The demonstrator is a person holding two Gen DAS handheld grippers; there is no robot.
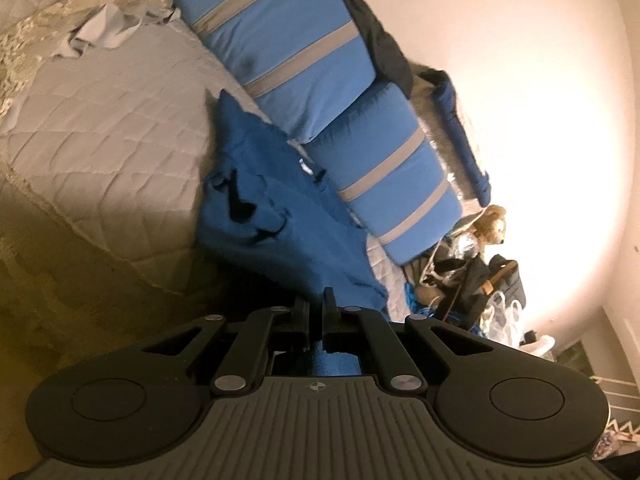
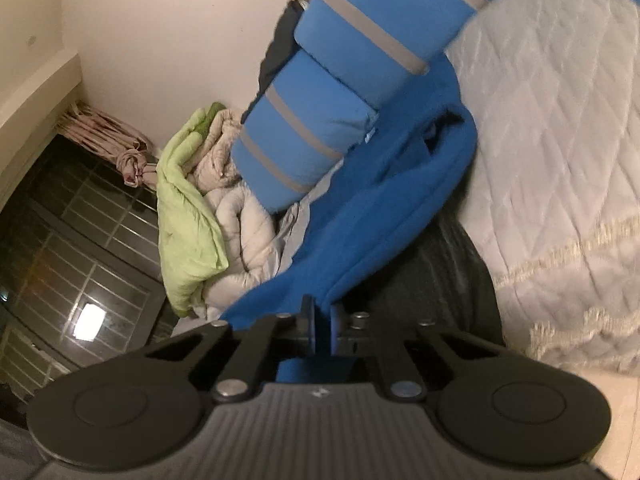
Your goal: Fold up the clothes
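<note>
claws both clamped on blue garment [image 1: 280, 216]: left claw [image 1: 319, 304]; right claw [image 2: 322, 320]; garment's far edge hidden under striped cushions [image 1: 288, 40]

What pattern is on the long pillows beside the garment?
Blue with grey stripes; the pillows show best in the left wrist view.

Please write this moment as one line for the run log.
step: lifting garment | left gripper: shut on blue garment | right gripper: shut on blue garment | garment: partly on bed, beside striped pillows
</note>
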